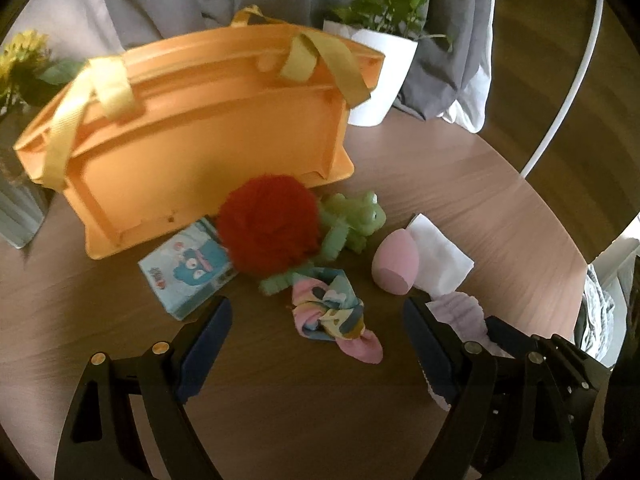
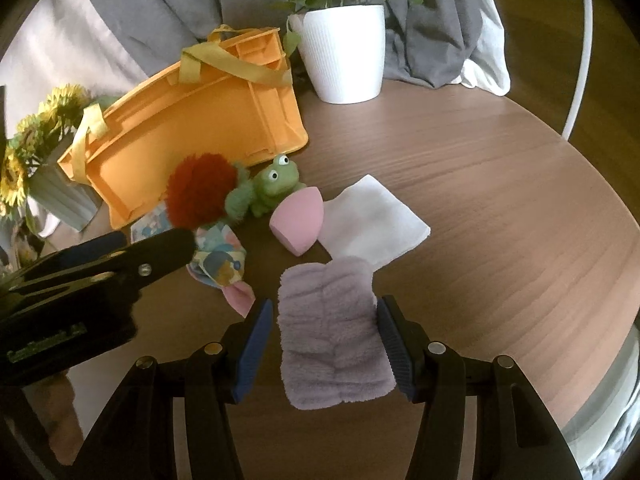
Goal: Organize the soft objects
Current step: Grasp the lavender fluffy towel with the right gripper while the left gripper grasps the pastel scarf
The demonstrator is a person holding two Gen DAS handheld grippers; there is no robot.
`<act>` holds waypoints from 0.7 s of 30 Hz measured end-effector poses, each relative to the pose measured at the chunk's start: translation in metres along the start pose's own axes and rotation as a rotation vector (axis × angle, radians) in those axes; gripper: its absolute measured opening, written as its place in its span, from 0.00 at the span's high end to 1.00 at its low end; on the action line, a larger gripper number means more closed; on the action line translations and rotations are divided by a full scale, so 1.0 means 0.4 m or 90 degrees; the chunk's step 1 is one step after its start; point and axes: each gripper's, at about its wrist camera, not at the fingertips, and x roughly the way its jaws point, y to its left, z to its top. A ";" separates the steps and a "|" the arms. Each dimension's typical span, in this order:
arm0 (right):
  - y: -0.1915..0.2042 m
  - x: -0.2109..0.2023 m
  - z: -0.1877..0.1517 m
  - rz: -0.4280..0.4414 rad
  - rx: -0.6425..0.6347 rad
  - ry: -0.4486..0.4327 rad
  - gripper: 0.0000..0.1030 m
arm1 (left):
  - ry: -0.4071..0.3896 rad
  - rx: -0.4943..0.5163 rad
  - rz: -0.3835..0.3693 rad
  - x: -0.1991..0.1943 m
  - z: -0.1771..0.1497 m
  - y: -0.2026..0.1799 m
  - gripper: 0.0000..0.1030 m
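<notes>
A lilac fluffy cloth (image 2: 332, 332) lies flat on the wooden table (image 2: 500, 208) nearest the right wrist camera, between the spread fingers of the right gripper (image 2: 326, 316); the right blue pad (image 2: 394, 344) touches the cloth's edge, the left pad stands just beside it, so the tool is released and clamps nothing. Just beyond the cloth lies a folded white cloth (image 2: 372, 220), and touching its left edge a pink sponge egg (image 2: 298, 216). Further left sit a green frog toy (image 2: 272, 188) and a red pompom (image 2: 200, 190), with a knotted pastel scrunchie (image 2: 222, 260) nearer. Behind them an orange basket (image 2: 192, 128) with yellow straps lies tipped on its side. A white plant pot (image 2: 340, 52) stands at the far edge, sunflowers (image 2: 24, 152) far left.

The left gripper (image 1: 316, 344) hovers wide open above bare table, just near the scrunchie (image 1: 332, 316), grasping nothing. A blue tissue pack (image 1: 188, 268) lies against the basket (image 1: 192, 128), partly under the pompom (image 1: 268, 224).
</notes>
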 end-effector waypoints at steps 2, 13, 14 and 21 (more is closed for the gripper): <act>-0.004 0.007 0.002 0.001 0.002 0.003 0.46 | 0.009 0.001 -0.005 0.021 0.001 -0.003 0.21; -0.027 0.037 0.010 0.011 0.017 0.024 0.53 | 0.047 0.001 -0.013 0.095 -0.008 -0.012 0.43; -0.028 0.039 0.010 0.012 0.017 0.025 0.53 | 0.051 0.001 -0.015 0.101 -0.009 -0.011 0.44; -0.029 0.034 0.009 0.015 0.011 0.023 0.60 | 0.052 0.002 -0.009 0.113 -0.014 -0.007 0.55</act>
